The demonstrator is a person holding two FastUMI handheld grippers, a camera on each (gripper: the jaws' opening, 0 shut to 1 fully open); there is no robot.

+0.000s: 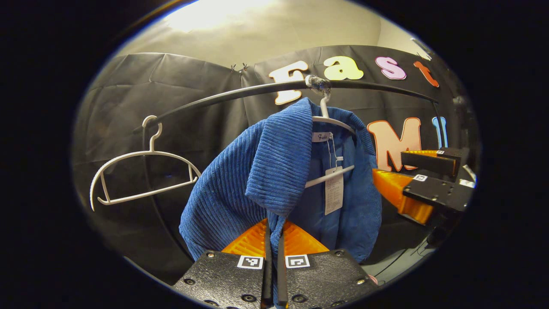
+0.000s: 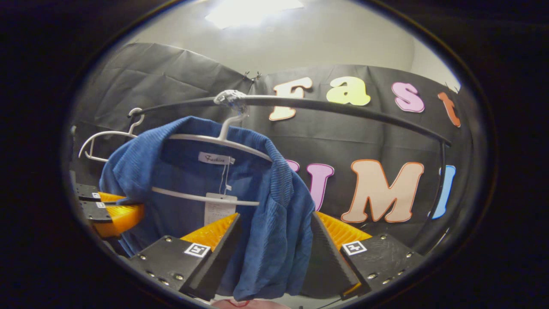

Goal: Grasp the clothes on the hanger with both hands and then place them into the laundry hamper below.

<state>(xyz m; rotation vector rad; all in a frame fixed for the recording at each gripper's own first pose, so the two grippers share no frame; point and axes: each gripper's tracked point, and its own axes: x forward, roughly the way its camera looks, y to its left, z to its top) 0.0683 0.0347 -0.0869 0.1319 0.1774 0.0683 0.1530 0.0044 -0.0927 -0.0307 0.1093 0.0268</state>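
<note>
The rail [image 1: 240, 91] is running black and curved across the top of the left gripper view, in front of the black cloth wall [image 1: 128, 94], and it is arching the same way through the right gripper view. The jacket [image 1: 266, 171], blue and ribbed, is hanging from the rail on a white hanger [image 1: 332, 122]; its hook is sitting on the rail under a lump of tape or wrap. The jacket's near front panel is folding forward over the collar, and a paper tag [image 1: 333, 191] is dangling inside on a string below the neck label. An empty hanger [image 1: 141, 171], also white, is hanging further along the rail, well apart from the jacket. I am holding my left gripper [image 1: 274, 244] with its fingers pressed nearly together on a fold of the jacket's lower front edge; the cloth is running down into the narrow slit between them. My right gripper [image 2: 274, 240] is standing spread, one finger on each side of the jacket's other front panel, with the cloth hanging between the fingers and clear gaps at both sides, so I am not pinching it. In the left gripper view the right gripper is showing at the far right, just beside the jacket. The hamper: I cannot make it out in either view.
</note>
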